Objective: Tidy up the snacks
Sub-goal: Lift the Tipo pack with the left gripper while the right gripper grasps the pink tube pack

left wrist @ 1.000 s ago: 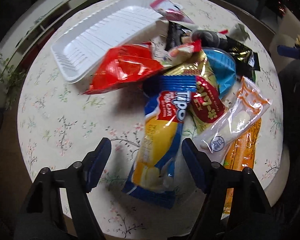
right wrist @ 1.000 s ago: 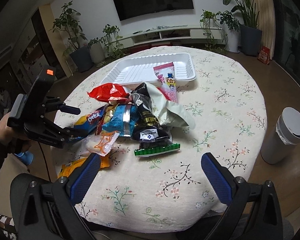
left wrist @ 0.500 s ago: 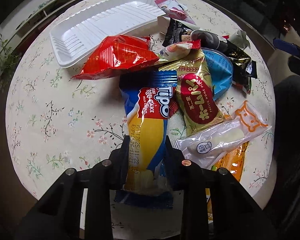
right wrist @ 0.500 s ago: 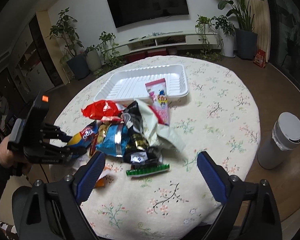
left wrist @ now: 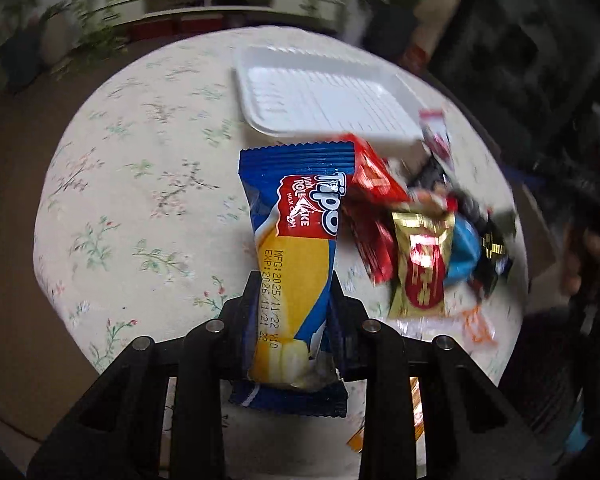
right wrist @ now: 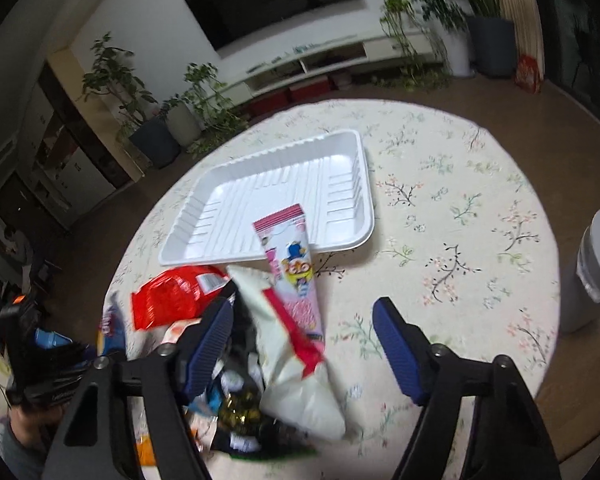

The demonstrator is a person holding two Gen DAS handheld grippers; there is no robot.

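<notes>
The left tool [left wrist: 292,312] is clenched on the lower half of the blue-and-yellow Tipo roll-cake packet [left wrist: 296,240], whose top end stands up in front of the wrist camera, seemingly clear of the floral counter [left wrist: 140,200]. So the step in hand looks like the first carry: one snack is picked out of the heap and has to go to the white tray [left wrist: 320,96], which lies beyond it on the counter and holds nothing except the tip of a pink packet [right wrist: 296,264] resting over its near rim. The next move, as I judge it, calls for bringing the packet over the tray's near edge and laying it flat inside, well to one side so later snacks have room. The right tool [right wrist: 304,340] hangs over the pile with its jaws closing; a white-and-red bag [right wrist: 300,376] and the pink packet lie between them, but the pads press on nothing yet (the blue pads stand plainly apart from the wrappers). The red bag [right wrist: 172,300] sits left of that tool, the gold-and-red packet [left wrist: 420,264] in the heap's middle. Both views are smeared by motion, so the darker wrappers in the pile cannot be told apart, and the packet's bottom seal is partly hidden behind the left tool's frame.
</notes>
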